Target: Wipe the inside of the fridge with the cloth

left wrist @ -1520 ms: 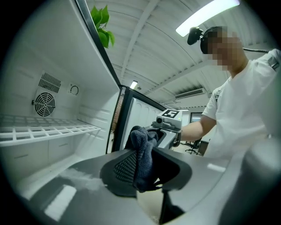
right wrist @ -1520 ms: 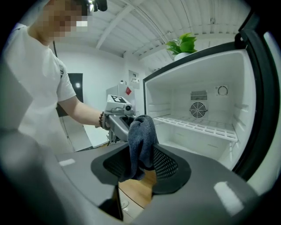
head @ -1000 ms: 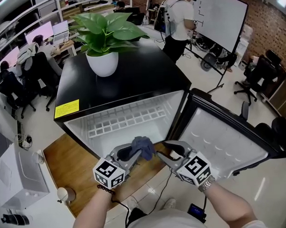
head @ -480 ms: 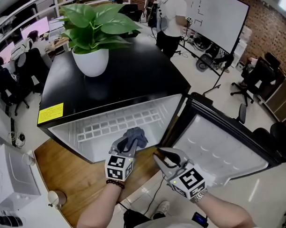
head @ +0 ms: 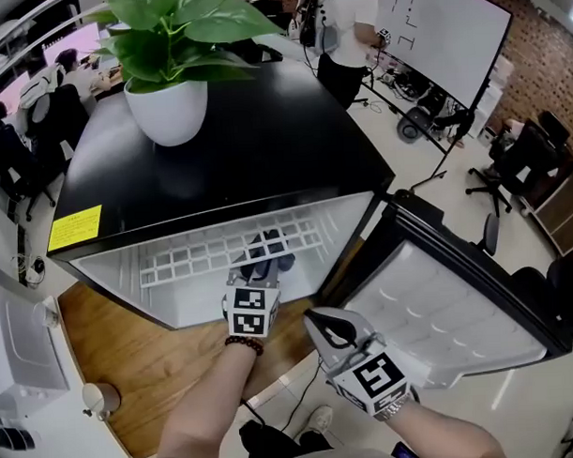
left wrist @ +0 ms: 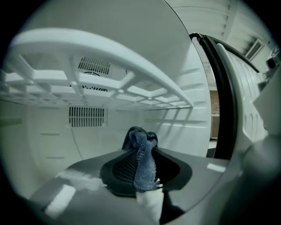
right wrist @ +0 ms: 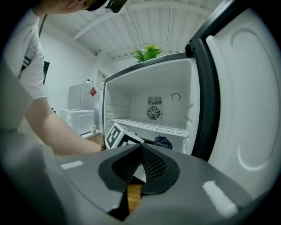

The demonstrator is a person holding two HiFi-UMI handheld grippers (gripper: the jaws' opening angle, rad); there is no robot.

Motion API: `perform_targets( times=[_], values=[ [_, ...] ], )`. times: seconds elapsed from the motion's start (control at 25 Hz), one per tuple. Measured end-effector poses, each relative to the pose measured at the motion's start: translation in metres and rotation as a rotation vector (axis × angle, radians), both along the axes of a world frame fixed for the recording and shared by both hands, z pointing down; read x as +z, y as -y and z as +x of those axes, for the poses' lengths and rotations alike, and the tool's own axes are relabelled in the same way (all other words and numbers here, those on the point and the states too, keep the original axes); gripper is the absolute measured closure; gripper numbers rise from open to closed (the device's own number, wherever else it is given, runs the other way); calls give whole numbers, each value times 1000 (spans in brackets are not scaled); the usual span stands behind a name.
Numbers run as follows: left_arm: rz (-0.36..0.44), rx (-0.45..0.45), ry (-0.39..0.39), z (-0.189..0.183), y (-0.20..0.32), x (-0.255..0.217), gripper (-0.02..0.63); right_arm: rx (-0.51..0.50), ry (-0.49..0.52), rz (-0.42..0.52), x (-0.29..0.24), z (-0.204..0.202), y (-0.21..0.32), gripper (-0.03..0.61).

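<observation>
- Fridge [head: 219, 169] stands with its door [head: 439, 302] swung open.
- My left gripper [head: 258, 271] is inside, under the white shelf [left wrist: 131, 92], jaws clamped on the blue cloth [left wrist: 141, 160].
- My right gripper [head: 318, 321] is outside, jaws pressed together, nothing between.

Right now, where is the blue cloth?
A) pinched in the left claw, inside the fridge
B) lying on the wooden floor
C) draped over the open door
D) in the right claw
A: the left gripper view shows the blue cloth pinched in the left claw, with the white walls of the fridge around it; the right claw, its jaws just closed, holds nothing.
</observation>
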State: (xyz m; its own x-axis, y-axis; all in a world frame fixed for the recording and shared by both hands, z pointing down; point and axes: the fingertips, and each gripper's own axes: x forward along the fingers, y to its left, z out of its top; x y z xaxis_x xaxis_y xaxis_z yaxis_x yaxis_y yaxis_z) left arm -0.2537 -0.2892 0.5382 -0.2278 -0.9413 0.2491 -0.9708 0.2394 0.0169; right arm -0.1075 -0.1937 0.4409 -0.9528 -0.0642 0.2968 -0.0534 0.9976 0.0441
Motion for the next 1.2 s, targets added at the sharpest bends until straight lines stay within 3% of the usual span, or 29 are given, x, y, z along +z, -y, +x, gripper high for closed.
perform_targets(
  times=[0.36,0.64,1.2],
  values=[
    [12,-56,-18,-22,40,21,512,-26,29,-4,3,-1,3,577],
    [62,-74,-23,-34,65,11,512,-41,48,6,2,2,1,577],
    [159,70,-68,-9,87,-11,518,-23,44,-22,8,12,6,577]
  ],
)
